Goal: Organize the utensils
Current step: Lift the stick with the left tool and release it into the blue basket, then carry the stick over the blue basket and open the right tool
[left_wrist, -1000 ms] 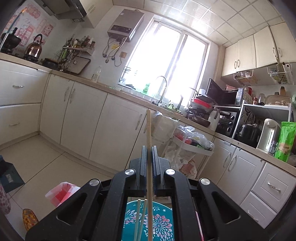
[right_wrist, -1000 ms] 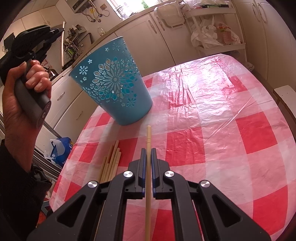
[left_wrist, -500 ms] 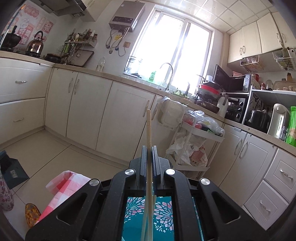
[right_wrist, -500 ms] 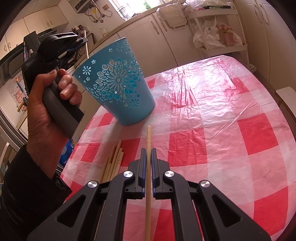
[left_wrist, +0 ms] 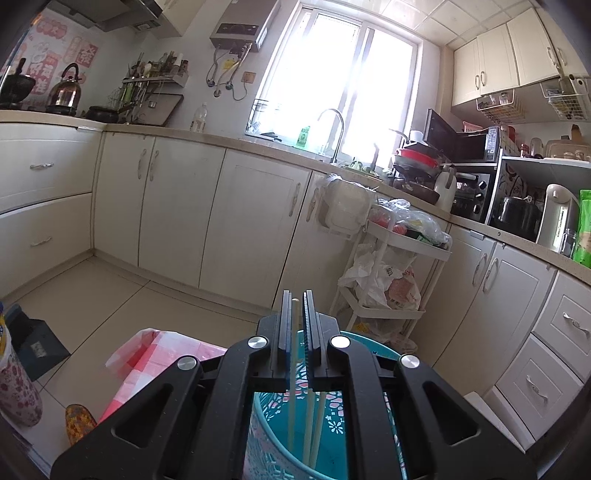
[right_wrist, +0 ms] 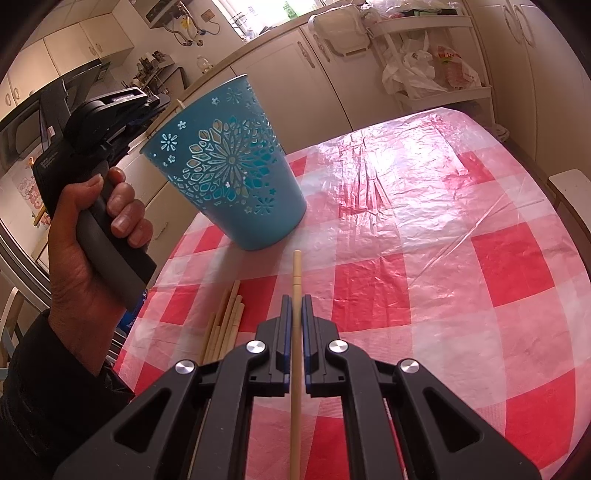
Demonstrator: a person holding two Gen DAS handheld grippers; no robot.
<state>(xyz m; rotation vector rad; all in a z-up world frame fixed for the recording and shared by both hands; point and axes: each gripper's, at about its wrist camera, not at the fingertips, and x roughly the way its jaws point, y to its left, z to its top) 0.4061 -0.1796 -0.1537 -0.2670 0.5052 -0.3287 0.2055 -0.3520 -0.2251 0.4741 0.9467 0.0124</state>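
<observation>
A chopstick [left_wrist: 294,354] stands between the fingers of the left tool [left_wrist: 296,306], its lower end down inside the teal bin [left_wrist: 373,349]; the jaws look a little wider than the stick, and I cannot tell whether they grip it. Two more chopsticks [left_wrist: 314,424] lean inside the bin. In the right wrist view the bin [right_wrist: 229,166] sits on the worktop [right_wrist: 461,229], which wears a red-and-white checked plastic cloth, and the left tool [right_wrist: 157,101] hangs just over its rim, held in the left hand [right_wrist: 99,229]. The right tool [right_wrist: 294,306] is clamped narrowly on another chopstick [right_wrist: 295,332], which points toward the bin's foot and stops short of it. A bundle of loose chopsticks [right_wrist: 225,325] lies on the cloth just to the left of that tool. Further out, the left wrist view shows cream cabinets [left_wrist: 177,206] under a long counter, a tap [left_wrist: 334,129] below a bright window [left_wrist: 340,74], and a green bottle [left_wrist: 304,137] marked AXE on the sill. A water heater [left_wrist: 240,31] hangs beside the window, and pink wall stickers [left_wrist: 70,51] with Chinese characters sit behind a kettle [left_wrist: 66,90]; I cannot read them. A white trolley [left_wrist: 391,273] with bags stands by the cabinets.
</observation>
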